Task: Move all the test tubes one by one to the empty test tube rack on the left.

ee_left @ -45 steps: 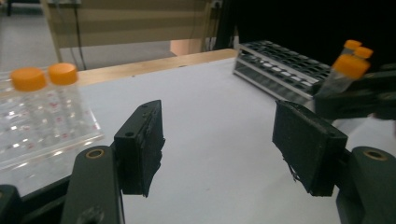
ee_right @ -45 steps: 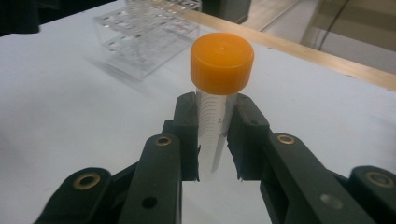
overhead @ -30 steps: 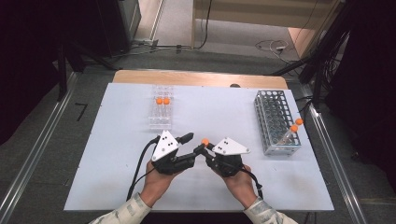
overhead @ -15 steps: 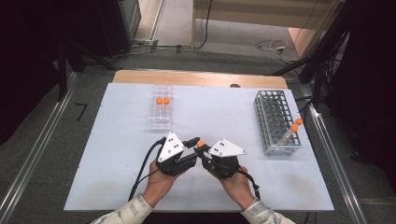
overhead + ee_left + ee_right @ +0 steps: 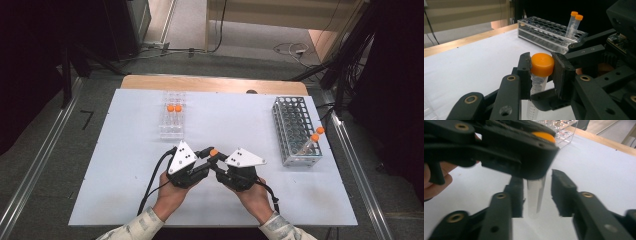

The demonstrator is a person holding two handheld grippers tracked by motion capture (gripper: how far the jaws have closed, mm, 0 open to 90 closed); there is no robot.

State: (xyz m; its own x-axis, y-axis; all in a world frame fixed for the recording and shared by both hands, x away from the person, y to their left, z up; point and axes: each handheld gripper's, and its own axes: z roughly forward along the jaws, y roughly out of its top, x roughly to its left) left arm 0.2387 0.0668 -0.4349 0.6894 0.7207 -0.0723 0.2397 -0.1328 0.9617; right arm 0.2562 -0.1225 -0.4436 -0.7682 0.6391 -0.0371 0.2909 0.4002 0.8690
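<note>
While the left tool (image 5: 541, 72) pinches one orange-capped tube (image 5: 540, 75), the right tool (image 5: 536, 192), just opening, stands loose around it; bare desk (image 5: 125, 150) lies left; two tubes (image 5: 315, 140) in the rack (image 5: 292, 127) right.

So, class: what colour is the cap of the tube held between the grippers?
Orange. The cap shows best in the left gripper view, clamped between that gripper's jaws.
</note>
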